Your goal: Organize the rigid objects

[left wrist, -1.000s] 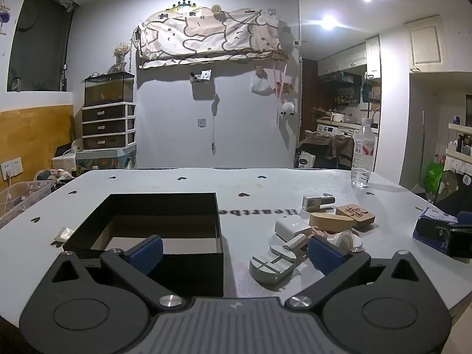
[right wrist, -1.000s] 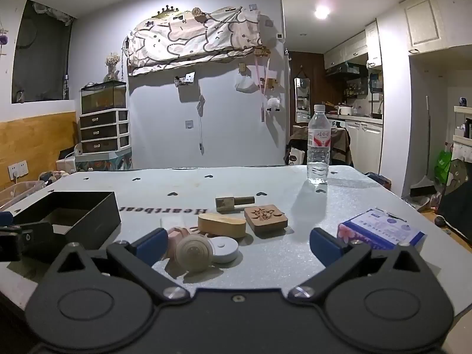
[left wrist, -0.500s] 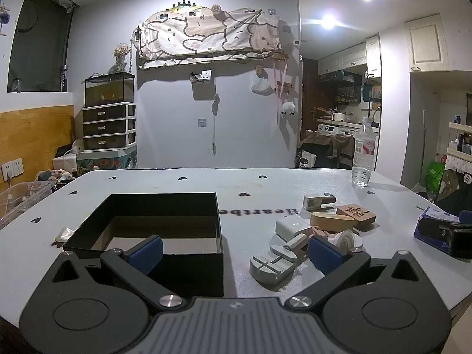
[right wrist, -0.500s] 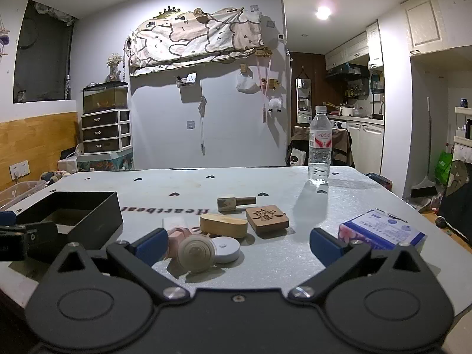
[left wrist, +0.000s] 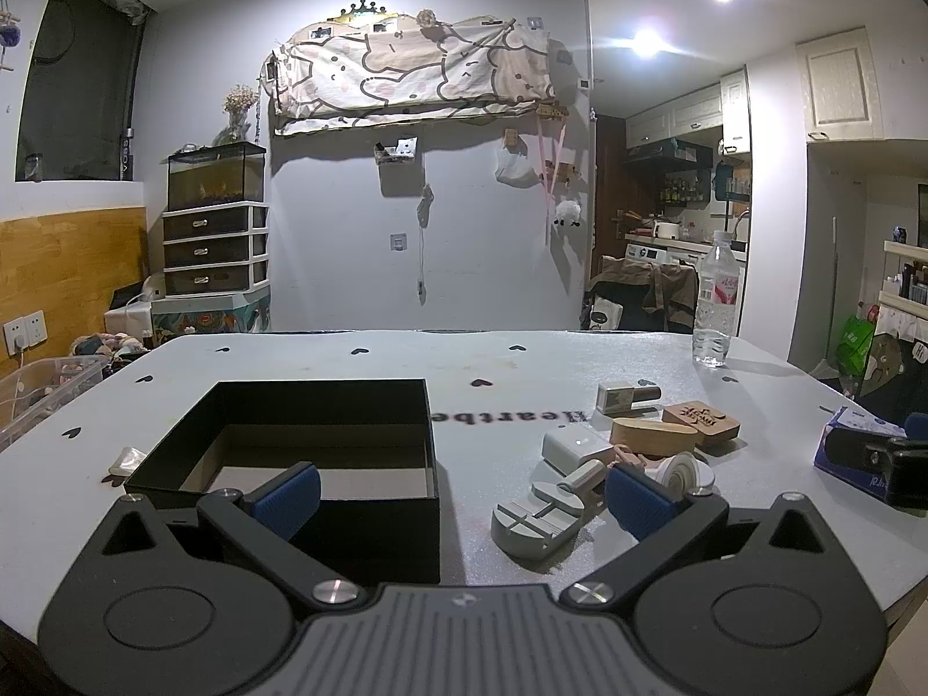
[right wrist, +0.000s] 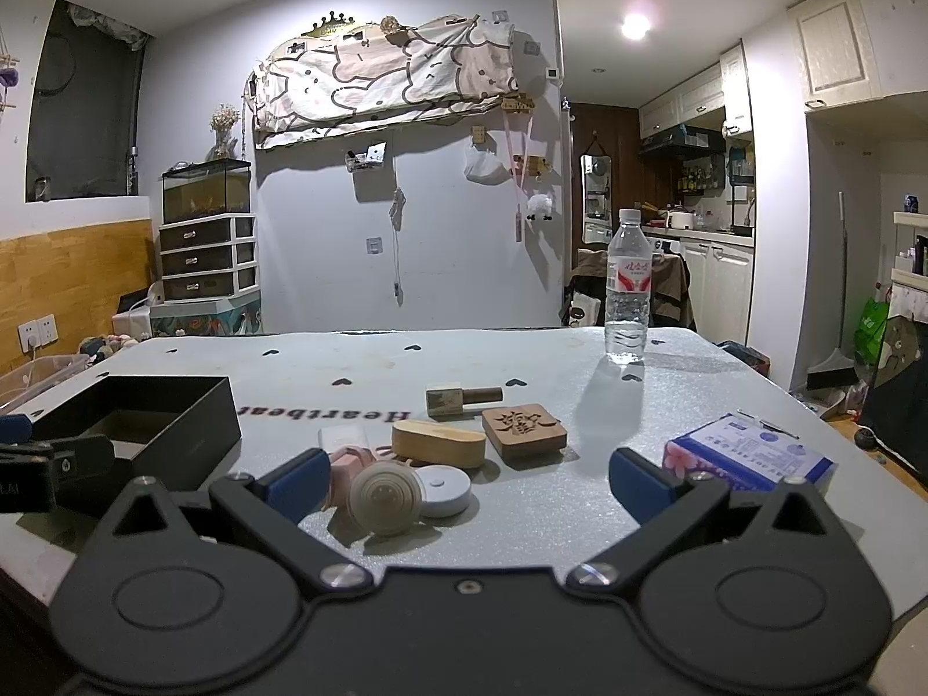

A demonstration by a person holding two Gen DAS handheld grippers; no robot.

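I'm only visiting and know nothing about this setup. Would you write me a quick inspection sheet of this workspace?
Surface: grey table printed with small hearts.
Job's things: open black box, nothing seen inside; wooden blocks, white puck, round knob, grey tool in a loose cluster beside it.
Clutter: water bottle, tissue pack.
Grippers: left hand-held gripper and right hand-held gripper both open, holding nothing.
Cables: nothing seen on the table.
Surroundings: drawers, kitchen.
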